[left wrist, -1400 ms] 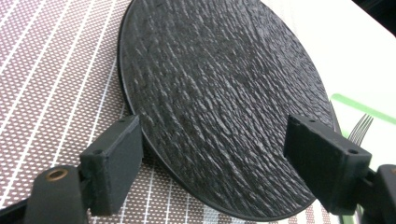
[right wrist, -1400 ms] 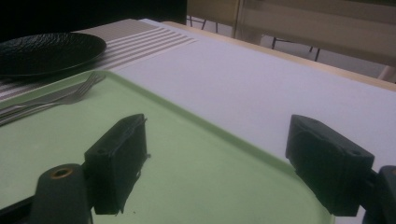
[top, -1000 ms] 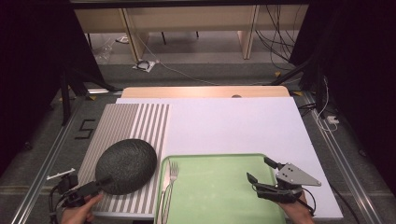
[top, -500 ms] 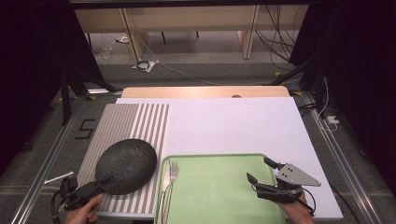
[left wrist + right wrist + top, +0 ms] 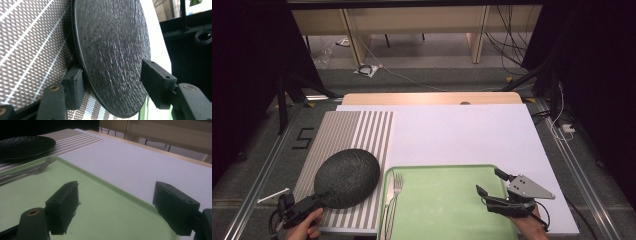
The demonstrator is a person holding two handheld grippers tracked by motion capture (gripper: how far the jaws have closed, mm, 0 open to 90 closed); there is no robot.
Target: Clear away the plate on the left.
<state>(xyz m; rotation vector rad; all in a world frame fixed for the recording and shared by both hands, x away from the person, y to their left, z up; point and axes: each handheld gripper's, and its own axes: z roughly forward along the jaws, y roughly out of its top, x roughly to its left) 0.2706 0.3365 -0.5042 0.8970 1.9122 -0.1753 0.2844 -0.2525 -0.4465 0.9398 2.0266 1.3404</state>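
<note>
Left hand-held gripper (image 5: 319, 196) jaws straddle black plate (image 5: 347, 177) rim on striped mat (image 5: 357, 135), not visibly clamped; likely placing. Right hand-held gripper (image 5: 492, 184) apart, empty, over green tray (image 5: 437, 205); fork (image 5: 393, 197) probably next.

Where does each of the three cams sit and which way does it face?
High view: above the person's side, looking forward and down on the white table; hands, left gripper and right gripper enter at the bottom.
Left gripper view: rides the left gripper, looking along its jaws astride the round black textured plate over the striped grey placemat.
Right gripper view: rides the right gripper, jaws apart over the pale green plastic tray, facing the metal forks.
Shared: all show the plate.
</note>
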